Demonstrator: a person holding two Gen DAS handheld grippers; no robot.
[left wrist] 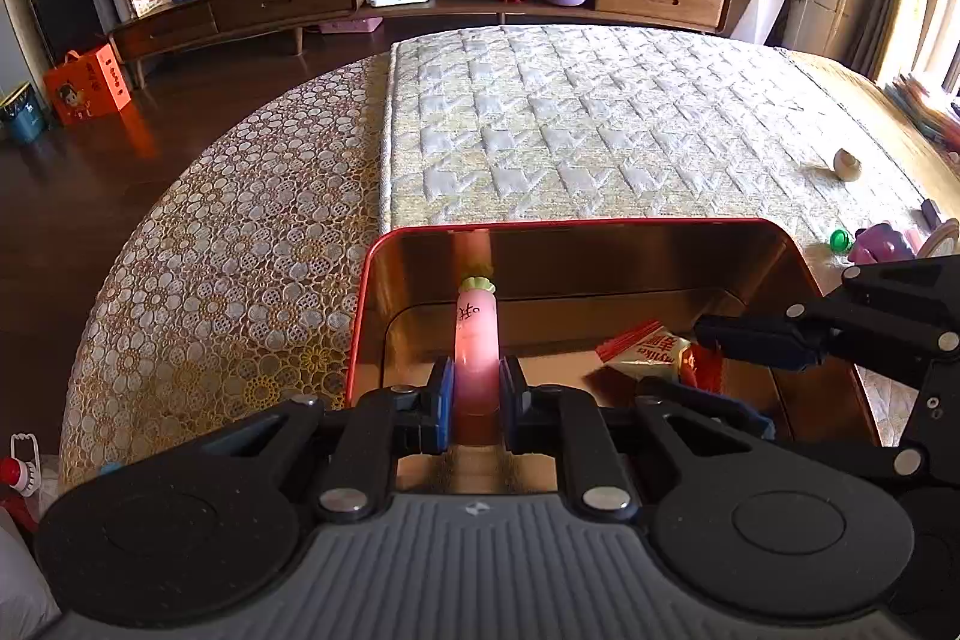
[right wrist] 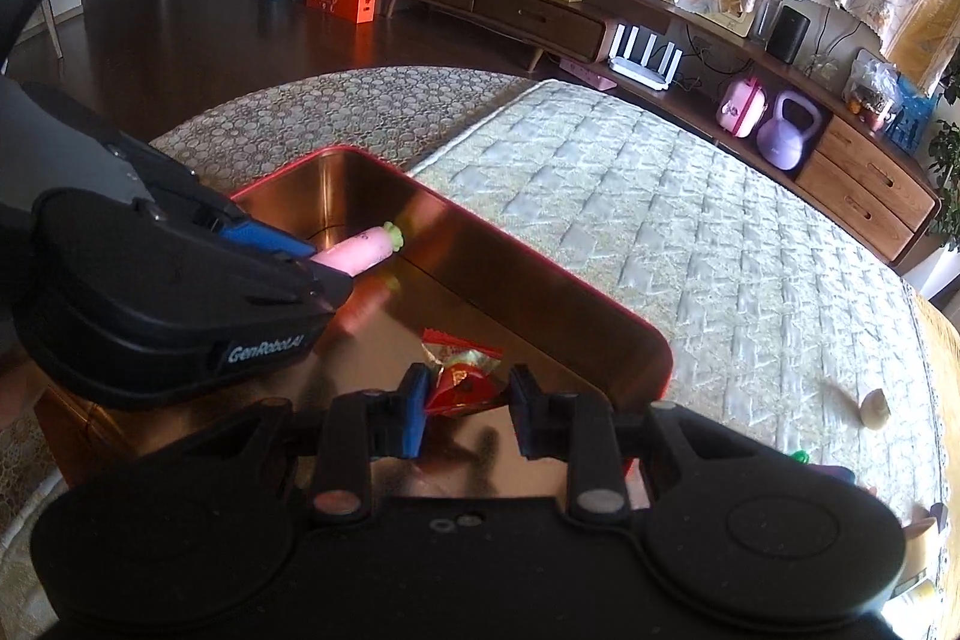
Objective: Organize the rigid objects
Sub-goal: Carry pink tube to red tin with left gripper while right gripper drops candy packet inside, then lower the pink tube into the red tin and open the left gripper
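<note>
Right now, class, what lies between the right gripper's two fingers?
In the right wrist view, the right gripper has a red snack packet between its open fingers, inside the red tin.

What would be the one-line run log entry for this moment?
left gripper: shut on pink radish toy over red tin | right gripper: open around red snack packet

Between our left claw's (left wrist: 474,394) blue pads we see a smooth, glossy pink plastic radish toy (left wrist: 477,340). Ahead lies the mirror-bright metal tin (left wrist: 600,268). Beyond it, matt quilted cloth mat (left wrist: 600,112); left, rough lace tablecloth (left wrist: 228,244).
</note>
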